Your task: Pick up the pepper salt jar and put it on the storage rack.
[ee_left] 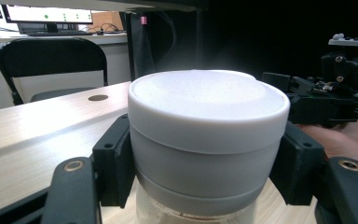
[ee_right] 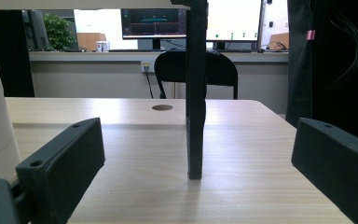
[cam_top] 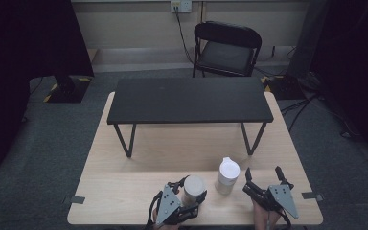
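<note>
Now your left gripper (cam_top: 190,196) clamps the white-lidded jar (ee_left: 208,140) just under its lid, steadying it upright. Your right gripper (cam_top: 264,177) waits wide open and empty beside the white cup (cam_top: 228,176), ready to help.

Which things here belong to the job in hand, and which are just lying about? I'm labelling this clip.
In the job:
- lidded jar, clamped in the left hand-held gripper
- white container beside it
- right hand-held gripper, open with nothing between its jaws

Lying about:
- black shelf on the table
- folding chair beyond
</note>
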Demonstrator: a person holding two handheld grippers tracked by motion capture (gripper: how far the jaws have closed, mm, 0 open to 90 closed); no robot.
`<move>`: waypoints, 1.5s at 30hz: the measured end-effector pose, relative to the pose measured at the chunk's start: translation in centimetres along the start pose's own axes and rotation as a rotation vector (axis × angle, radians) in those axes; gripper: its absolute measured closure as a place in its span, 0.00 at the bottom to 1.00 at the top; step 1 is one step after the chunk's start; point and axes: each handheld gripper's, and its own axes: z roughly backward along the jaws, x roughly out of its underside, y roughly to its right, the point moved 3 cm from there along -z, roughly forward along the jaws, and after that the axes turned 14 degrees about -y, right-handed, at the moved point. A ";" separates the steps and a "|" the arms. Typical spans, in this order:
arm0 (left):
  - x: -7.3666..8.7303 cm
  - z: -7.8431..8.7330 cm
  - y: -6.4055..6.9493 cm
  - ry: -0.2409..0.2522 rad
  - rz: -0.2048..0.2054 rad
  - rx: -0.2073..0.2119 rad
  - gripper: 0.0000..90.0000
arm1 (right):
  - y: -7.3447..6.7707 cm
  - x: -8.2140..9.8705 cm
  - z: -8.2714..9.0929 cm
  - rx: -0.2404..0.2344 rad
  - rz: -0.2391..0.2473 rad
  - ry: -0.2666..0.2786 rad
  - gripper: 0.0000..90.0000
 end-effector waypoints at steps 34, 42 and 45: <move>-3.4 2.1 -2.6 0.047 0.019 -0.052 0.38 | 0.0 0.0 0.0 -0.001 0.000 0.000 0.01; -4.3 2.4 -3.0 0.052 0.028 -0.063 0.38 | 0.0 0.0 0.0 -0.001 0.000 0.000 0.01; -4.8 2.5 -3.1 0.052 0.026 -0.072 0.38 | 0.0 0.0 0.0 -0.001 0.000 0.000 0.01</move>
